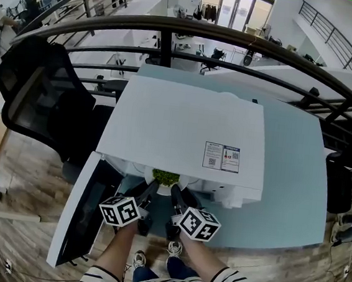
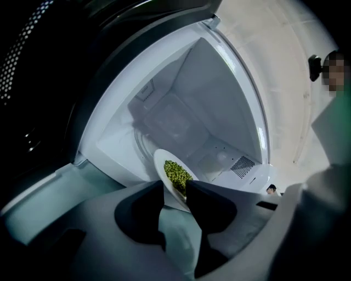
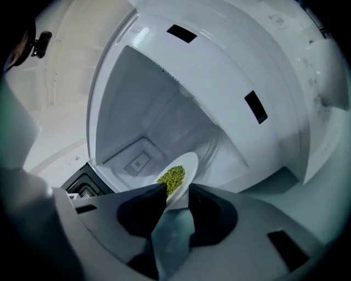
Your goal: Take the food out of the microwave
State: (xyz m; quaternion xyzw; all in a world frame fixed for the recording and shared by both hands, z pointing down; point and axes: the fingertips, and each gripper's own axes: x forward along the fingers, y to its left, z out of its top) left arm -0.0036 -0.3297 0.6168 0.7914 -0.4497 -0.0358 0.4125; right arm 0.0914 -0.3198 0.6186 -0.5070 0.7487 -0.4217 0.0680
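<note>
A white plate (image 1: 160, 170) of green peas (image 1: 166, 178) sits at the mouth of the white microwave (image 1: 184, 122), whose door (image 1: 84, 212) hangs open to the left. My left gripper (image 1: 151, 190) is shut on the plate's near rim from the left. My right gripper (image 1: 175, 193) is shut on the rim from the right. In the left gripper view the plate (image 2: 161, 162) with its peas (image 2: 176, 173) stands tilted between the left gripper's (image 2: 175, 192) jaws. The right gripper view shows the plate (image 3: 190, 162) and peas (image 3: 172, 178) pinched in the right gripper (image 3: 177, 196).
The microwave stands on a pale blue table (image 1: 290, 180). A black office chair (image 1: 41, 88) is at the left, beside the open door. A dark curved railing (image 1: 236, 46) runs behind the table. The microwave's white cavity (image 2: 181, 115) lies behind the plate.
</note>
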